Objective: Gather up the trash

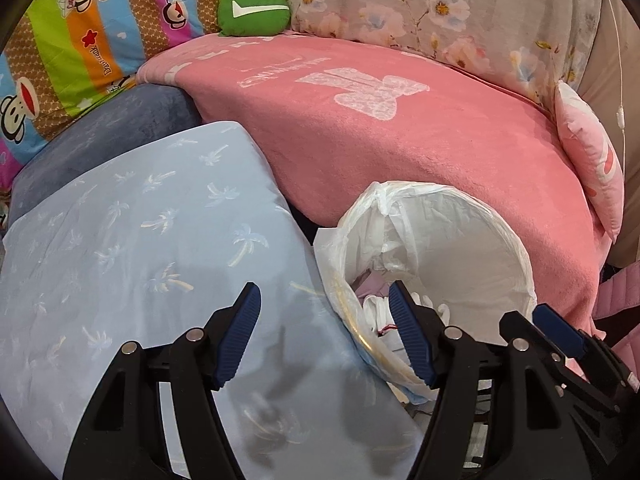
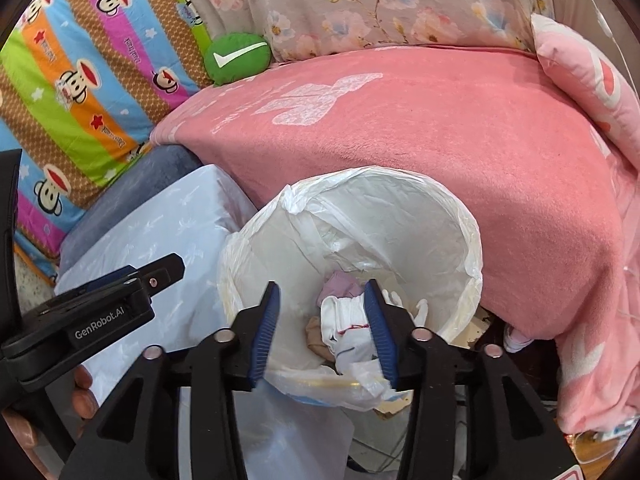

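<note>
A round bin lined with a white plastic bag point(image 2: 460, 240) stands beside the pink-covered sofa; it also shows in the left wrist view point(image 1: 480, 240). Crumpled white and pinkish trash point(image 2: 344, 316) lies at its bottom. My right gripper point(image 2: 322, 312) is open and empty, held right above the bin's mouth. My left gripper point(image 1: 324, 312) is open and empty over the light blue pillow point(image 1: 140, 240), just left of the bin's rim. The left gripper's body also shows in the right wrist view point(image 2: 100, 320), at lower left.
A pink blanket point(image 1: 400, 140) covers the sofa seat behind the bin. A green check-mark cushion point(image 1: 254, 12), a colourful monkey-print quilt point(image 1: 80, 40), a floral cover point(image 1: 440, 8) and a pink pillow point(image 1: 592, 160) lie around it. A grey-blue cushion point(image 1: 112, 132) sits behind the blue pillow.
</note>
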